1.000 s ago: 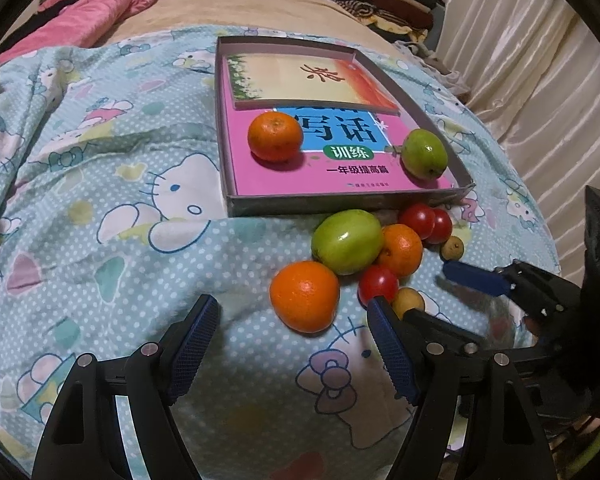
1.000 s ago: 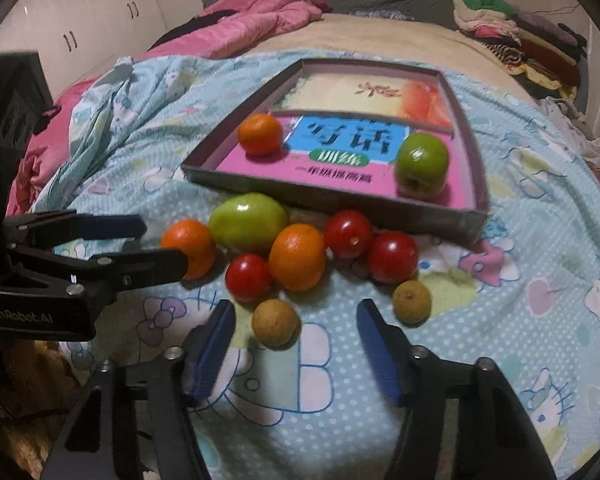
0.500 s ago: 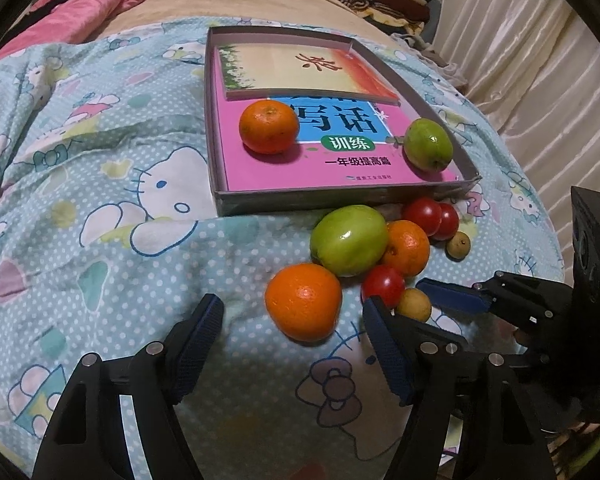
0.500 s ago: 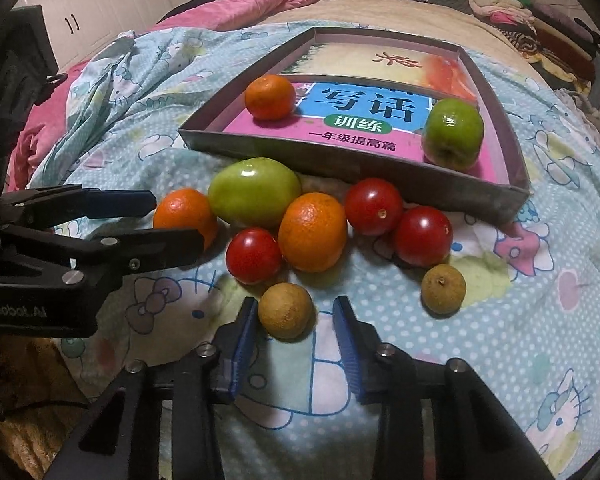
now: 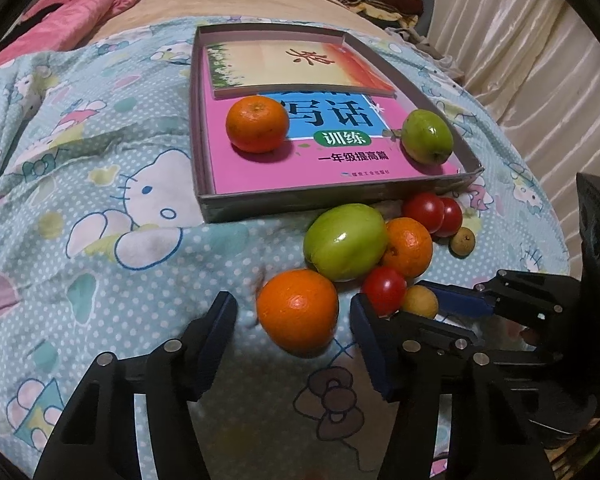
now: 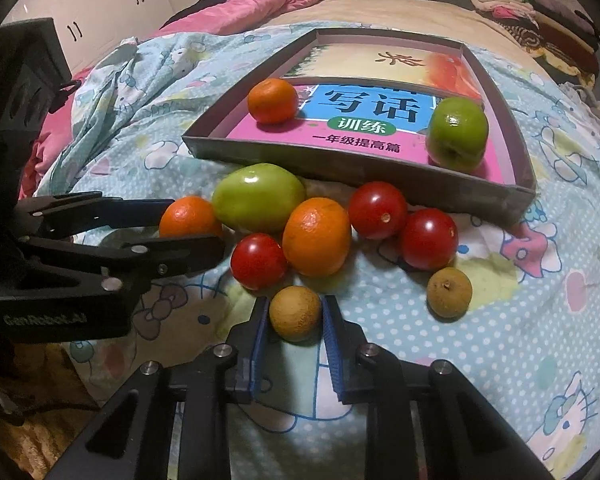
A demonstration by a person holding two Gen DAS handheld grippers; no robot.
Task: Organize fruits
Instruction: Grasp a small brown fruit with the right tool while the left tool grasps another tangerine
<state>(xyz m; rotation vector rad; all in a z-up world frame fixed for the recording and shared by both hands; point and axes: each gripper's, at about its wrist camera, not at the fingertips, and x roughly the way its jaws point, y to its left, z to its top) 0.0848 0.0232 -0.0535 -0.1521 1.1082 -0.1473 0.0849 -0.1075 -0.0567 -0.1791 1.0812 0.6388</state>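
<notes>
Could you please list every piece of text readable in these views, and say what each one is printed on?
"写话" on the blue panel of the pink workbook.
"训练" in the workbook's green oval.
"一年级提高篇" in black print on the workbook.
"GenRobot.AI" on the left gripper body.
Red brush character on the cream book: unreadable.
Small line at the workbook's bottom edge: too small.

orange [image 5: 257, 129], green fruit [image 5: 427, 136]: in tray [image 5: 300, 200] | seven fruits: on bedspread [image 5: 100, 208]

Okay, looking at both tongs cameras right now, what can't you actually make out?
- Left view: the small brown fruit is partly hidden behind the left tongs.
- Right view: whether the right tongs truly touch that fruit; the pads look very close.
- Both views: the lower book title, partly covered by the upper book.
</notes>
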